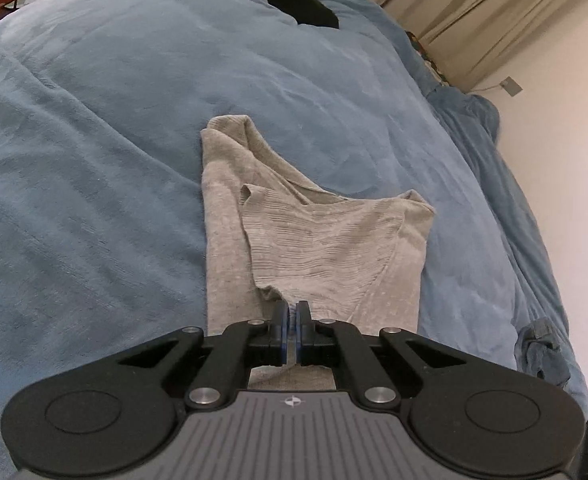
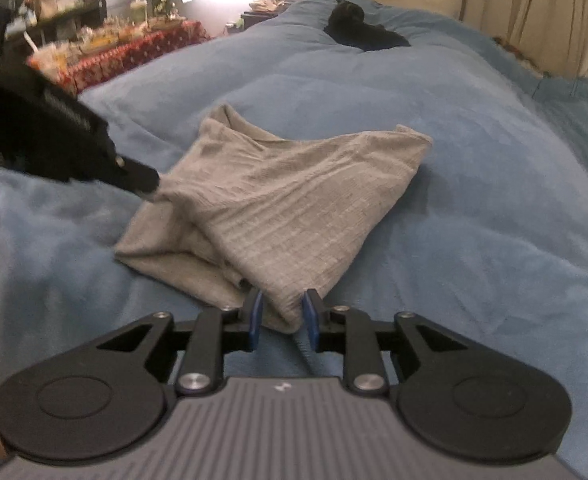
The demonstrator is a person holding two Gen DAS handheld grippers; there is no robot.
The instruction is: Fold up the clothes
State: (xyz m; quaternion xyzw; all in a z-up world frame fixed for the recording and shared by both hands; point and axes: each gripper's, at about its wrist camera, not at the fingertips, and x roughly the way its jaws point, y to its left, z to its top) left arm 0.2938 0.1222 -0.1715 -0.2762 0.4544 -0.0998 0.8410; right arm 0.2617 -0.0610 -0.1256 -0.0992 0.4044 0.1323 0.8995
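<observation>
A grey knit garment (image 1: 302, 236) lies partly folded on a blue blanket (image 1: 93, 160); it also shows in the right wrist view (image 2: 277, 208). My left gripper (image 1: 292, 312) is shut on a pinched fold of the garment's near edge. In the right wrist view the left gripper (image 2: 145, 184) grips the garment's left corner. My right gripper (image 2: 283, 314) is open, its blue pads either side of the garment's near corner, with cloth between them.
A black garment (image 1: 302, 0) lies at the far end of the bed, also in the right wrist view (image 2: 362, 32). A blue denim piece (image 1: 542, 352) sits at the bed's right edge. Curtains (image 1: 474, 12) and a wall are on the right. A cluttered red-covered table (image 2: 125, 52) stands far left.
</observation>
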